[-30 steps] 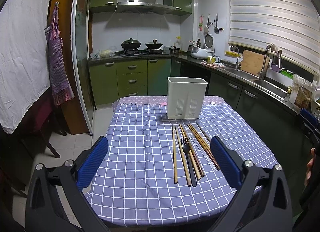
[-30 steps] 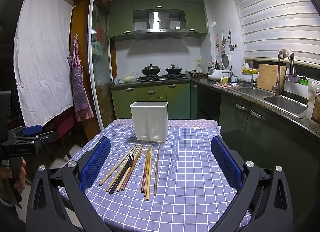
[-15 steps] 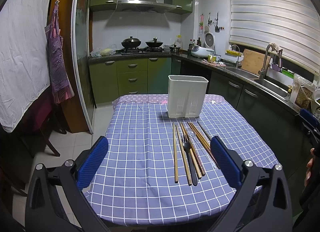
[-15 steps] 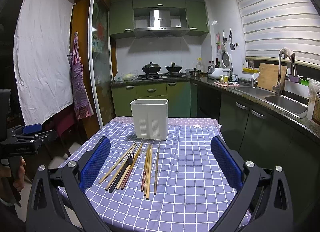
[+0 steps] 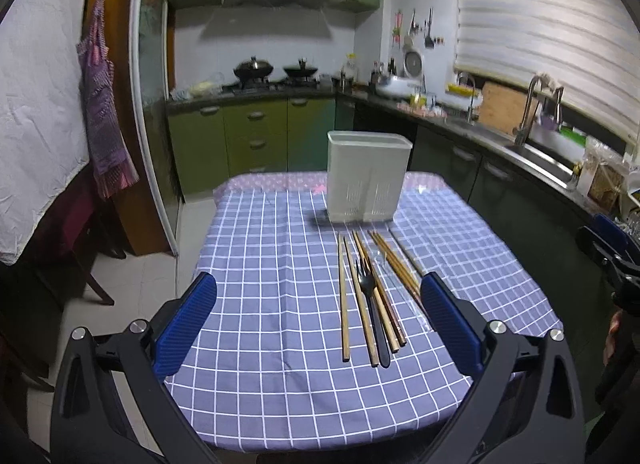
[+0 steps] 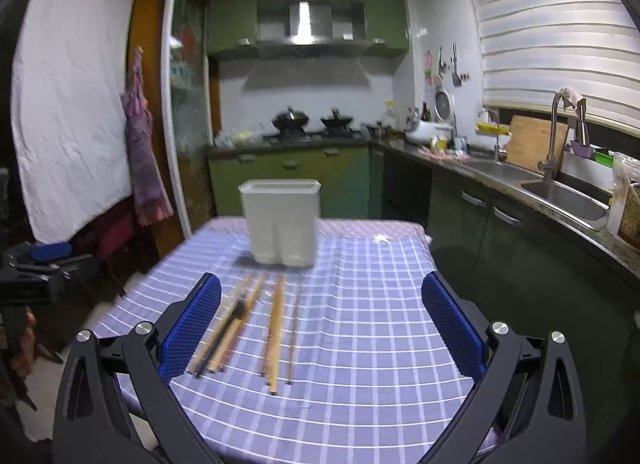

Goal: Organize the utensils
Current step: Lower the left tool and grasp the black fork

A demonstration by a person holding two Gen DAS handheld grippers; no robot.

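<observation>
Several wooden chopsticks (image 5: pixel 344 296) and a black fork (image 5: pixel 370 296) lie side by side on the checked tablecloth, in front of a white utensil holder (image 5: pixel 368 176) standing upright at the table's far end. My left gripper (image 5: pixel 318 320) is open and empty above the near table edge, the utensils between its fingers in view. In the right wrist view the chopsticks (image 6: pixel 276 328), the fork (image 6: pixel 230 320) and the holder (image 6: pixel 280 220) show too. My right gripper (image 6: pixel 320 324) is open and empty over the near table.
The table (image 5: pixel 260 384) carries a purple checked cloth. A kitchen counter with sink (image 6: pixel 560 192) runs along the right. Green cabinets and a stove (image 5: pixel 272 76) stand behind. A chair (image 5: pixel 72 248) sits left of the table. The other gripper (image 6: pixel 36 272) shows at the far left.
My right gripper has moved forward and rightward toward the utensils; its view is blurred by motion. My left gripper has shifted forward a little.
</observation>
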